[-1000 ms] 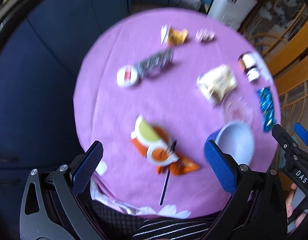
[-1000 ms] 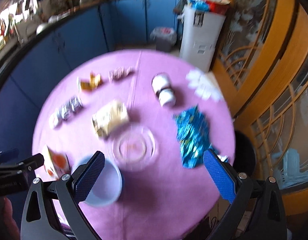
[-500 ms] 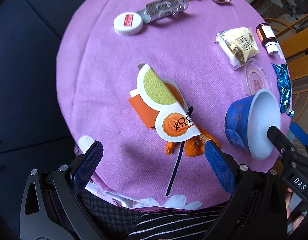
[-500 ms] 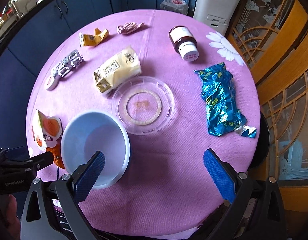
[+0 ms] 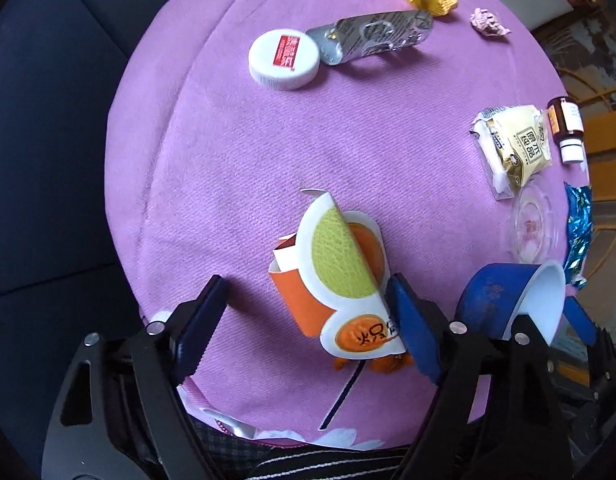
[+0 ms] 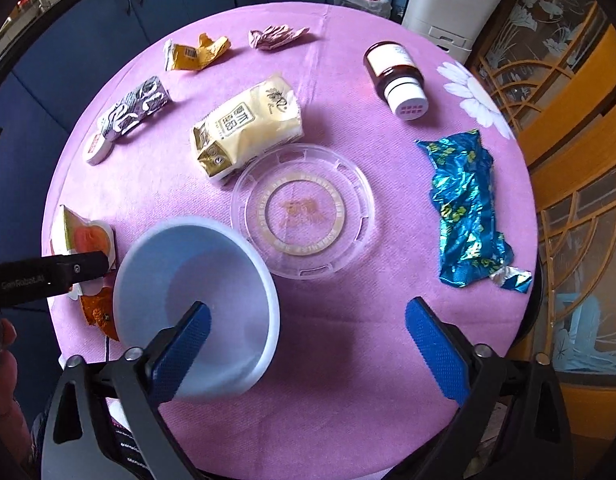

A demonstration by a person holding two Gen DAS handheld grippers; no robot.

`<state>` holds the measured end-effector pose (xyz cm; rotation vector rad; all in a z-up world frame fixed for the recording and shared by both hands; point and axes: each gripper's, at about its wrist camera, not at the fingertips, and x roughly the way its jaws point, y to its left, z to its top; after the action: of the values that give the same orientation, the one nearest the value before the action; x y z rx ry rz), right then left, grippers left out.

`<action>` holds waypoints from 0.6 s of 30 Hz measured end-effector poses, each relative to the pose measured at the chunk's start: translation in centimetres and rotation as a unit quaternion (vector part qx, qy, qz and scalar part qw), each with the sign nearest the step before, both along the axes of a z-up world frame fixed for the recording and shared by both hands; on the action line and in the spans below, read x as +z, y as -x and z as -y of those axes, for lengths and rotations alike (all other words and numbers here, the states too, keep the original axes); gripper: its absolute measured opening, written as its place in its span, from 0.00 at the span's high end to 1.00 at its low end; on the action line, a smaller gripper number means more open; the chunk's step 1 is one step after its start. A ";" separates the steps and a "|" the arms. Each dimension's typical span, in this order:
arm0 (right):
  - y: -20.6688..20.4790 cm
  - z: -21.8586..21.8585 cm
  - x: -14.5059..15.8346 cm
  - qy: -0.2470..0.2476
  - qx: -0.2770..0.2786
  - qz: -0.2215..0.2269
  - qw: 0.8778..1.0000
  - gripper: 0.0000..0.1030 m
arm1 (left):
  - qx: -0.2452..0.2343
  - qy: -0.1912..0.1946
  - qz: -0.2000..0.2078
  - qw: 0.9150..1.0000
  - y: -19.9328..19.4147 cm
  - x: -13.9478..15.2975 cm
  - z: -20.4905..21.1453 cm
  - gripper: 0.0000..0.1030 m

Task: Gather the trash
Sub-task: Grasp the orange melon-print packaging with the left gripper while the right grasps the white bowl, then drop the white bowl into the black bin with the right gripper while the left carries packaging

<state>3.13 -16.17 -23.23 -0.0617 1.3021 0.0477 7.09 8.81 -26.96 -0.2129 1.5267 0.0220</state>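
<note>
From the left wrist, we see the left gripper (image 5: 304, 320) closing around a folded orange-and-white melon carton (image 5: 332, 276) at the near edge of the round purple desk (image 5: 236, 152); its right pad is at the carton's edge, the left pad still apart. Nothing looks collected yet: a white cap (image 5: 284, 59), a silver wrapper (image 5: 376, 36) and a cream packet (image 5: 516, 148) lie scattered.

From the right wrist, we see the right gripper (image 6: 308, 344) closing astride the rim of a blue bowl (image 6: 196, 308), left pad inside, right pad well clear. We judge the bowl empty, the clearing barely begun. A clear lid (image 6: 304, 210), a blue foil wrapper (image 6: 464, 208) and a brown bottle (image 6: 396, 76) await.
</note>
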 end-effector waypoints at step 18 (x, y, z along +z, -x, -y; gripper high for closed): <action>0.8 -0.8 3.2 -0.026 0.021 0.068 0.997 0.94 | 0.007 -0.016 0.093 0.995 0.7 5.4 -2.1 0.73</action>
<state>2.31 -15.39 -20.03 -0.0473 1.1638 0.1102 6.43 10.89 -21.54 -0.1941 1.3374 0.0375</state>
